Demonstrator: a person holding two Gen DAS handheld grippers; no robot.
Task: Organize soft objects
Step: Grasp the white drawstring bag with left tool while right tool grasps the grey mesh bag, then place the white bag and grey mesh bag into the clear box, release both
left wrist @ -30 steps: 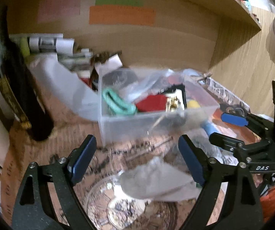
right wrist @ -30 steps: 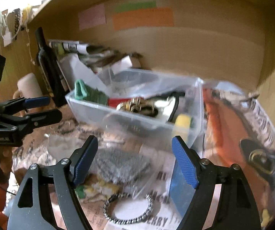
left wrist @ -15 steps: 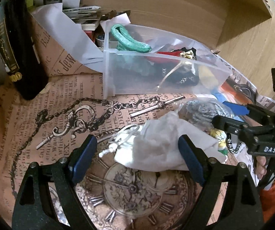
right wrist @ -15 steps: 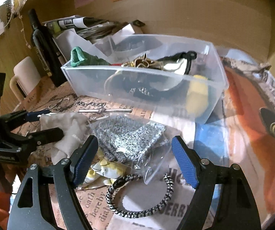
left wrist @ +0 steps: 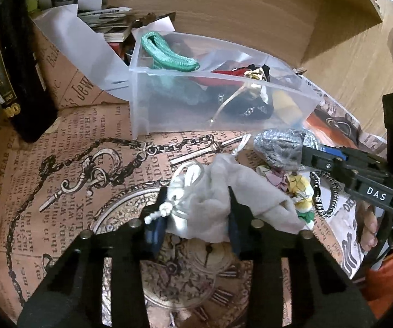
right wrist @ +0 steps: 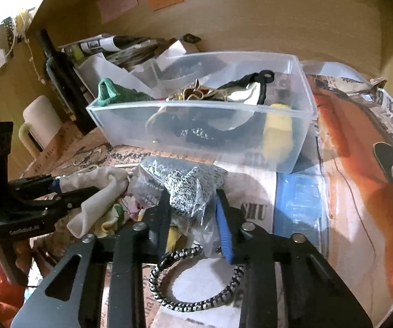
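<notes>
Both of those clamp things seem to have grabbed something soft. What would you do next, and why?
Probably lift both and carry them to the clear bin. The left hand-held gripper is shut on the grey cloth pouch, the right hand-held gripper on the bagged grey knit, and the bin just behind already holds soft items.

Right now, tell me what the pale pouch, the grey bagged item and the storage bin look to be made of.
Pale pouch: soft matte cloth, likely cotton; it creases where the left gripper pinches it. Grey bagged item: speckled knit fabric inside thin glossy clear plastic that crinkles between the right gripper fingers. Storage bin: frosted translucent rigid plastic; its contents show dimly through its walls.
</notes>
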